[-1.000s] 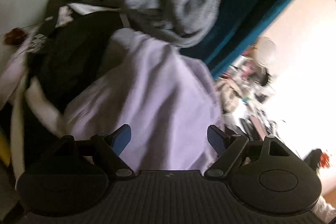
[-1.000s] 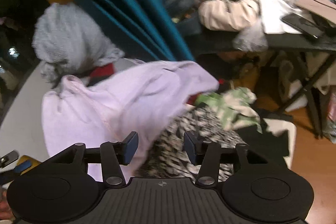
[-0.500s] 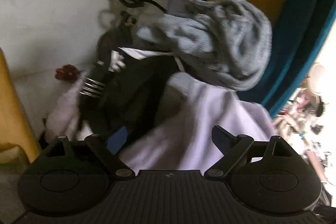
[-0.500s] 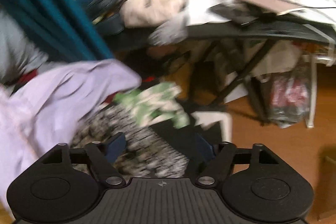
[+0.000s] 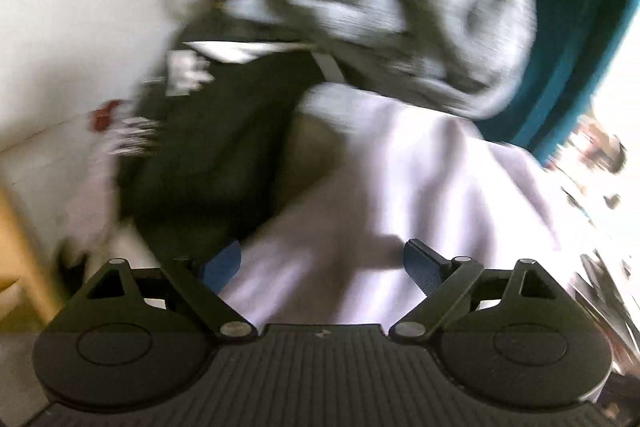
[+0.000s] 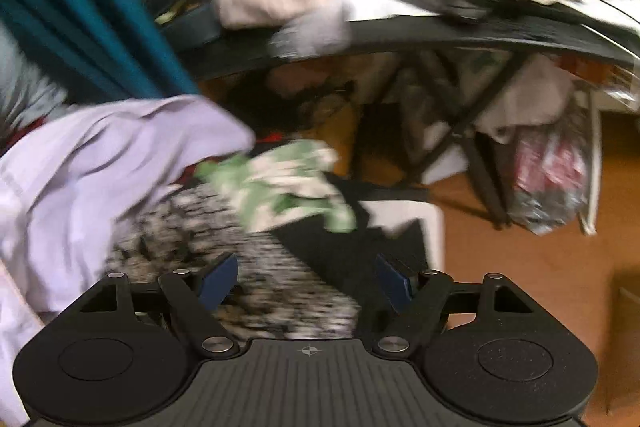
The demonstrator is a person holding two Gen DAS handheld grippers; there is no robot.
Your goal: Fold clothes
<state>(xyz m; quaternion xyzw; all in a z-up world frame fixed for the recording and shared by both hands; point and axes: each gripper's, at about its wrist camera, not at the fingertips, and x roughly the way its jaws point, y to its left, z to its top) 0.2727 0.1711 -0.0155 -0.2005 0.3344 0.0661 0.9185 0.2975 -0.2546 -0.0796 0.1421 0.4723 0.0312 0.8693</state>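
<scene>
A pale lilac garment lies on a heap of clothes, right in front of my left gripper, which is open with nothing between its fingers. Beside it are a black garment and a grey fleece. In the right wrist view the same lilac garment is at the left. My right gripper stands open and empty over a black-and-white patterned cloth. A green-and-white cloth lies just beyond it. Both views are blurred.
A teal curtain hangs at the left of the right wrist view. A cluttered dark table with folding legs stands behind, with bags under it. Wooden floor is at the right. A white surface lies left of the heap.
The left gripper has shifted slightly over the lilac garment. The right gripper has swung right and opened wider, away from the lilac garment toward the patterned cloth.
</scene>
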